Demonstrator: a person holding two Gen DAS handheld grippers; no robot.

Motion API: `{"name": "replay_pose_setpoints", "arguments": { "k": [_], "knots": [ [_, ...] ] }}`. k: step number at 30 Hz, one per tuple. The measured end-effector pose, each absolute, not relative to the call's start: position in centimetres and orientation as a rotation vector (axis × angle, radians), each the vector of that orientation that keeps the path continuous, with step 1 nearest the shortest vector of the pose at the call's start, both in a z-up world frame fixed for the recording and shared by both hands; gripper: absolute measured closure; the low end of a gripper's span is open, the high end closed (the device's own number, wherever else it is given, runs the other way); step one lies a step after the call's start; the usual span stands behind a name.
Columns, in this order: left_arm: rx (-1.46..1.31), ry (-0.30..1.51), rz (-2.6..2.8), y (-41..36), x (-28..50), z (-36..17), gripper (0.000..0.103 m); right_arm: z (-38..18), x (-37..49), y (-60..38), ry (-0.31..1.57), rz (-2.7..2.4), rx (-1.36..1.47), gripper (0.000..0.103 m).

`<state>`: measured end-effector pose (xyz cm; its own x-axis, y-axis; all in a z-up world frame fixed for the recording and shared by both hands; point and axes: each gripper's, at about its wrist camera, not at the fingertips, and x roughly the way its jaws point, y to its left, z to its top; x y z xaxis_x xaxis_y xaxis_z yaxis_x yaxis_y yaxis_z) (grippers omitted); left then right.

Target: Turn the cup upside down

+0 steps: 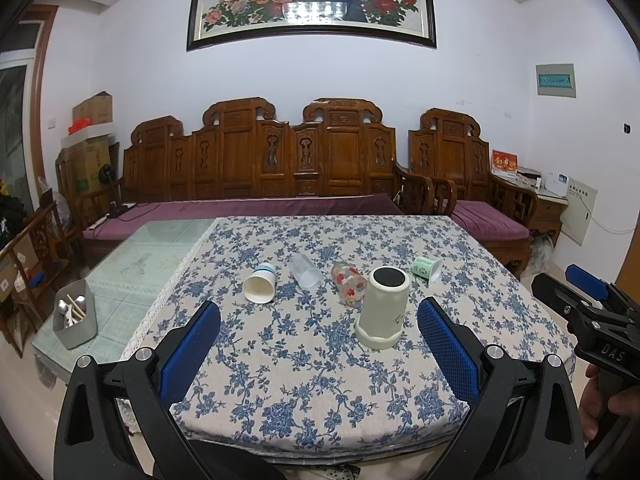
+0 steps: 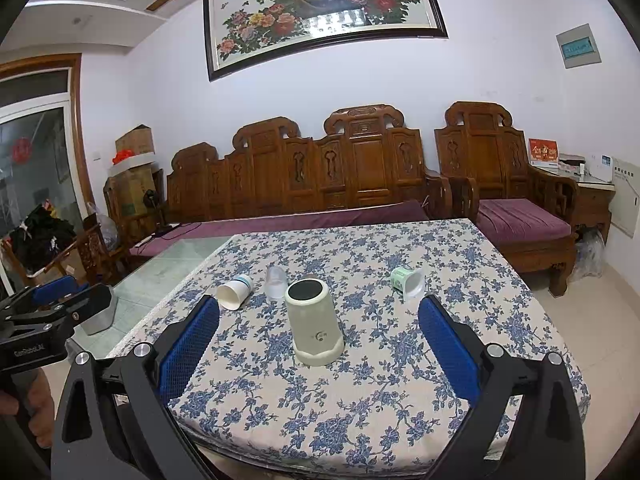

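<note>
A cream cup [image 1: 383,307] stands upside down on the floral tablecloth, its dark base up; it also shows in the right wrist view [image 2: 314,322]. Behind it lie on their sides a white paper cup [image 1: 260,283] [image 2: 234,290], a clear plastic cup [image 1: 305,271] [image 2: 276,282], a flowered glass [image 1: 349,283] and a green cup [image 1: 428,269] [image 2: 408,280]. My left gripper [image 1: 318,322] is open and empty, near the table's front. My right gripper [image 2: 318,320] is open and empty, the cream cup beyond its fingers. The flowered glass is hidden in the right wrist view.
A grey utensil holder [image 1: 76,320] stands on the glass tabletop [image 1: 148,256] left of the cloth. A wooden sofa [image 1: 260,168] with purple cushions runs behind the table. An armchair [image 2: 516,200] stands at the back right.
</note>
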<state>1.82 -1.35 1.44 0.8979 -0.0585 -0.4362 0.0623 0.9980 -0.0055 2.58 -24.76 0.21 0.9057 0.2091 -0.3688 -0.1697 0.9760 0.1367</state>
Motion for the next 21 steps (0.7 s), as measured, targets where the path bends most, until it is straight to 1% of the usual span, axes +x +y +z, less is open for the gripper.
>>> {"name": "replay_pose_setpoints", "arguments": {
  "k": [21],
  "knots": [
    [0.014, 0.435, -0.067, -1.33, 1.60, 2.14, 0.008, 0.17, 2.61, -24.70, 0.392, 0.195, 0.103, 0.003]
  ]
}}
